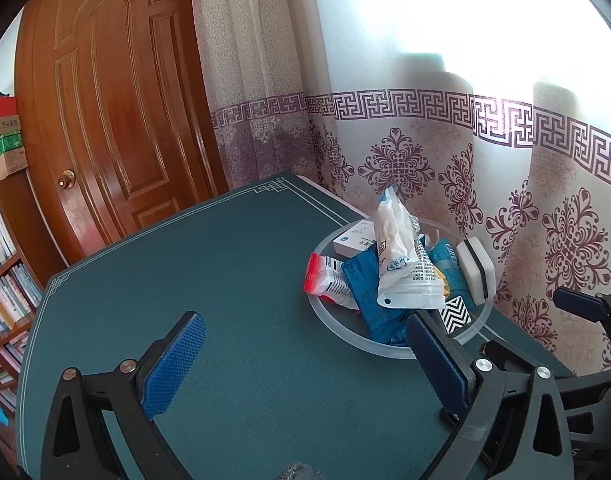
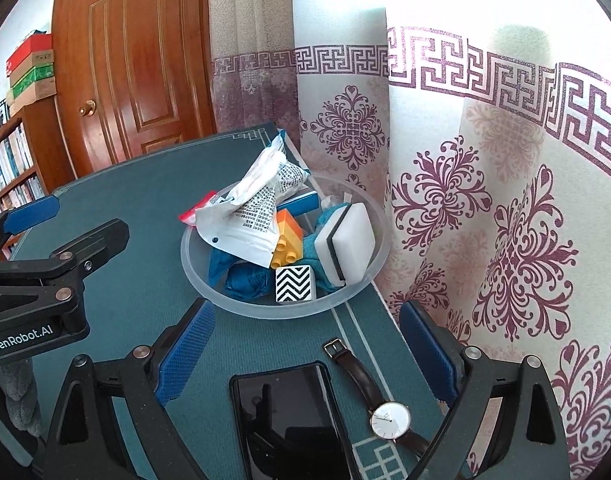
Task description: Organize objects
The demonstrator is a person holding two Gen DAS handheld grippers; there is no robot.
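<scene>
A frosted round bowl (image 2: pixel 241 307) stands at the green table's far right edge, piled with packets and small items: a white printed packet (image 2: pixel 253 220), a yellow-orange toy brick (image 2: pixel 287 246), a black-and-white zigzag cube (image 2: pixel 294 283) and a white block with a black stripe (image 2: pixel 351 240). A black phone (image 2: pixel 289 420) and a brown-strap wristwatch (image 2: pixel 387 420) lie flat between the fingers of my right gripper (image 2: pixel 305 344), which is open and empty. My left gripper (image 1: pixel 305 348) is open over bare tabletop, left of the bowl (image 1: pixel 345 338), holding nothing.
A patterned curtain (image 2: pixel 485 220) hangs right against the table's right edge. A wooden door (image 1: pixel 117 120) and a bookshelf (image 1: pixel 5 280) stand beyond the far and left sides. The green mat (image 1: pixel 225 260) stretches left of the bowl.
</scene>
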